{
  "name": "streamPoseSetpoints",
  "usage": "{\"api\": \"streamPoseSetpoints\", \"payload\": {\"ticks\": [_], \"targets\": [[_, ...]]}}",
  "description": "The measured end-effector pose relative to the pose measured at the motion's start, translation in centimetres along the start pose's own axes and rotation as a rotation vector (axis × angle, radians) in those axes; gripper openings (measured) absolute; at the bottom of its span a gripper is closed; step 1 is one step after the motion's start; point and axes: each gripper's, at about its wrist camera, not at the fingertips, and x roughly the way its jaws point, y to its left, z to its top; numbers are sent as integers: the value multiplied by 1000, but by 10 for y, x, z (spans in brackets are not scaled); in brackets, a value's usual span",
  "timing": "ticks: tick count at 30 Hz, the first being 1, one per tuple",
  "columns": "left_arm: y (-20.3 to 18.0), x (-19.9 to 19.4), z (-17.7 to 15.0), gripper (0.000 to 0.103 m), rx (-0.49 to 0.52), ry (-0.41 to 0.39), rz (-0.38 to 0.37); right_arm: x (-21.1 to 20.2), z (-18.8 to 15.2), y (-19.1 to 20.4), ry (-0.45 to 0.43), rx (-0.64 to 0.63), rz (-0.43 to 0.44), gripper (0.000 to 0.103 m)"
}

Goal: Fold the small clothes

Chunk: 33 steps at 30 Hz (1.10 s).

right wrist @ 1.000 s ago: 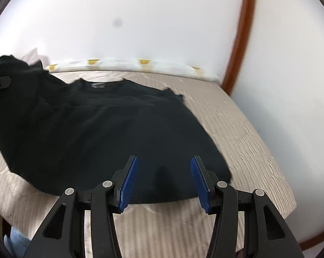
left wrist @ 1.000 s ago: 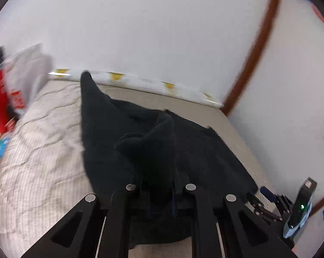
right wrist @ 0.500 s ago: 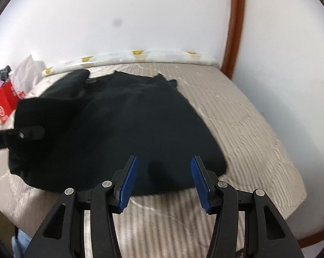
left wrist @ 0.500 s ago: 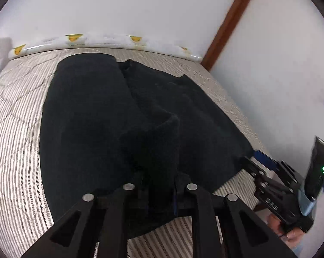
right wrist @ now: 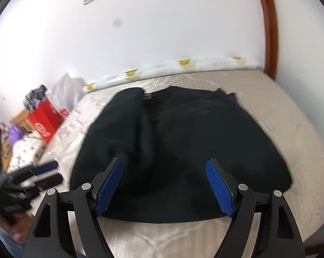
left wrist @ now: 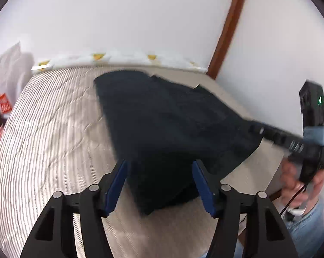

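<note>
A black garment (left wrist: 172, 124) lies on the bed, its left side folded over onto the middle; it also shows in the right wrist view (right wrist: 183, 146), with the folded flap (right wrist: 123, 124) on the left. My left gripper (left wrist: 159, 167) is open and empty, just above the garment's near edge. My right gripper (right wrist: 165, 169) is open and empty over the garment's near hem. In the left wrist view the right gripper (left wrist: 278, 137) shows at the right, blurred. In the right wrist view the left gripper (right wrist: 41, 174) shows at the lower left.
The bed (right wrist: 291, 116) has a beige quilted cover and a white bolster (right wrist: 183, 66) along the wall. A red box (right wrist: 45, 120) and clutter stand left of the bed. A brown door frame (left wrist: 228, 28) rises at the far right corner.
My left gripper has let go of the black fabric and opened; the flap now lies folded on the garment. The right gripper opened wider and moved over the near hem.
</note>
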Motion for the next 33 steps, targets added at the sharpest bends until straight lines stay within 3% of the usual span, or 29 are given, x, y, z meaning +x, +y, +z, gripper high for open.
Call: {"api": "streamPoseSetpoints", "payload": {"ticks": [4, 8, 13, 16, 18, 19, 20, 21, 27, 33], "targets": [[19, 7, -22, 71, -50, 32, -44, 26, -7, 21, 54, -3, 5, 80], [23, 19, -33, 71, -62, 54, -62, 53, -13, 30, 100, 22, -2, 80], [26, 30, -34, 71, -74, 65, -95, 79, -5, 29, 100, 105, 50, 78], [25, 36, -32, 71, -71, 66, -98, 94, 1, 36, 110, 94, 52, 70], [23, 40, -32, 71, -72, 68, -103, 102, 5, 41, 104, 73, 50, 58], [22, 42, -31, 71, -75, 74, -107, 102, 7, 41, 97, 61, 53, 49], [20, 44, -30, 71, -77, 75, -109, 102, 10, 42, 88, 47, 53, 28], [19, 44, -30, 71, -76, 74, -108, 98, 13, 42, 74, 24, 54, 18], [-10, 58, -21, 71, -27, 58, -41, 57, 28, 29, -73, -91, 16, 15], [-44, 69, -10, 71, 50, 51, 6, 37, 43, -23, -108, -64, -64, 15]]}}
